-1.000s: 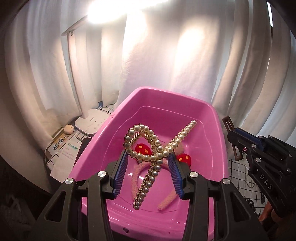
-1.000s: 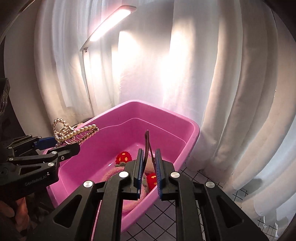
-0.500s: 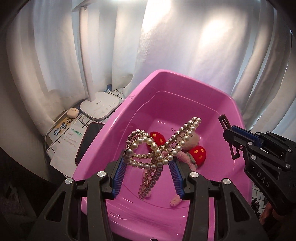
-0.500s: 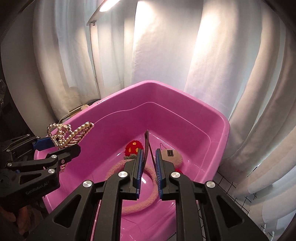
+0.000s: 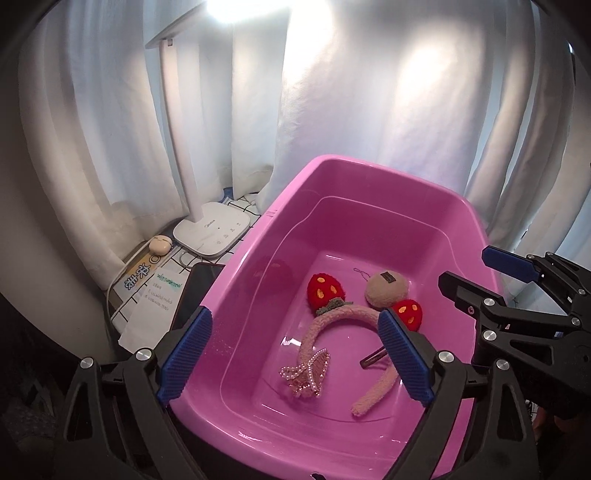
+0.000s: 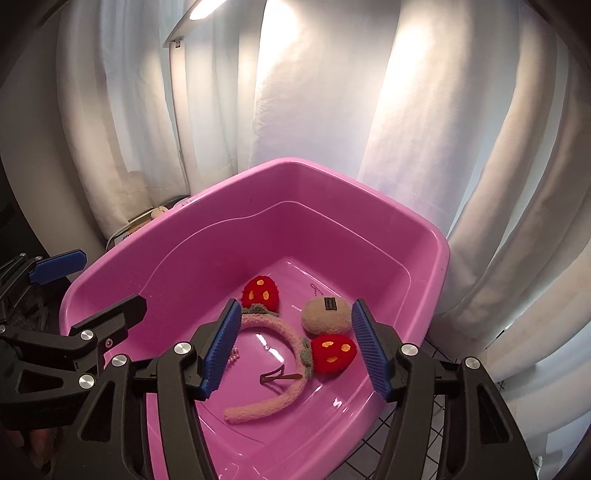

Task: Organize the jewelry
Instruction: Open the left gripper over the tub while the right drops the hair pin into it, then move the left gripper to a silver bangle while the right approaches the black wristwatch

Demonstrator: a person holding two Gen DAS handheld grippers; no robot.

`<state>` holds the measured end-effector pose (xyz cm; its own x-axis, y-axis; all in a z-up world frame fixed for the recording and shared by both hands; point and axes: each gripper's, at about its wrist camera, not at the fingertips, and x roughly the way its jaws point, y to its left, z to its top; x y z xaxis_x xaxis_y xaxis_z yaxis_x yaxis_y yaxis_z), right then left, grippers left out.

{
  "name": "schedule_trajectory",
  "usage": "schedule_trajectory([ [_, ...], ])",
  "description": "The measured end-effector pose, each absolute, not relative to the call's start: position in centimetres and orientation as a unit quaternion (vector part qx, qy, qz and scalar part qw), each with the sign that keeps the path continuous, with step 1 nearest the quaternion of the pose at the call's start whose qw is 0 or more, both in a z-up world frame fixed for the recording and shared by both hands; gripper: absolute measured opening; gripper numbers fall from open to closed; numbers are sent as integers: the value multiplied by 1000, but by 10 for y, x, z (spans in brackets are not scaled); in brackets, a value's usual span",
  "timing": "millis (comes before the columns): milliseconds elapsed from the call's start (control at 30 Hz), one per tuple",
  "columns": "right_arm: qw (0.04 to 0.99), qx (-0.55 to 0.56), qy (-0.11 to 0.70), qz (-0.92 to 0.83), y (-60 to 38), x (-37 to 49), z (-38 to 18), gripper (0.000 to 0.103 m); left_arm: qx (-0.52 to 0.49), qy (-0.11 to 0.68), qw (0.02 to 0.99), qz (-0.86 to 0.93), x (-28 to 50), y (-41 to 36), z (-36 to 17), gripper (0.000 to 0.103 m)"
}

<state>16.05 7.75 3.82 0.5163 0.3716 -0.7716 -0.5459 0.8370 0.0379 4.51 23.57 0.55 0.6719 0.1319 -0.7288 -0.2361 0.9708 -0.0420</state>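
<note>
While both grippers' fingers (image 5: 184,354) spread, opening, empty | pearl clip (image 5: 306,373), hairpin (image 6: 277,376) lie in tub (image 5: 243,295)

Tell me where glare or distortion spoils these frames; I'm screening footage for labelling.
Left wrist view: the lamp blows out at the top edge, hot patches on the curtain, and fisheye bends the tub. Right wrist view: bright curtain streaks, small glints on the tub floor, dark corners.

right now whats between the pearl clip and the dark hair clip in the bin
In the left wrist view, one leg of the pink plush headband crosses between the pearl clip and the dark hair clip.
</note>
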Motion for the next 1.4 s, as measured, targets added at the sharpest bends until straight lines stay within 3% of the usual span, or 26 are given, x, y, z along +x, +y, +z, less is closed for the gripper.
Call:
schedule_trajectory([
  [667, 895, -13, 408, 176, -44, 104, 50, 62, -93, 355, 930, 20, 9, 180, 34, 95],
  [1100, 891, 41, 453, 20, -216, 23, 7, 62, -75, 374, 915, -131, 13, 48, 31, 97],
  [1400, 879, 63, 471, -48, -306, 6, -36, 65, -42, 424, 890, -163, 55, -33, -20, 97],
])
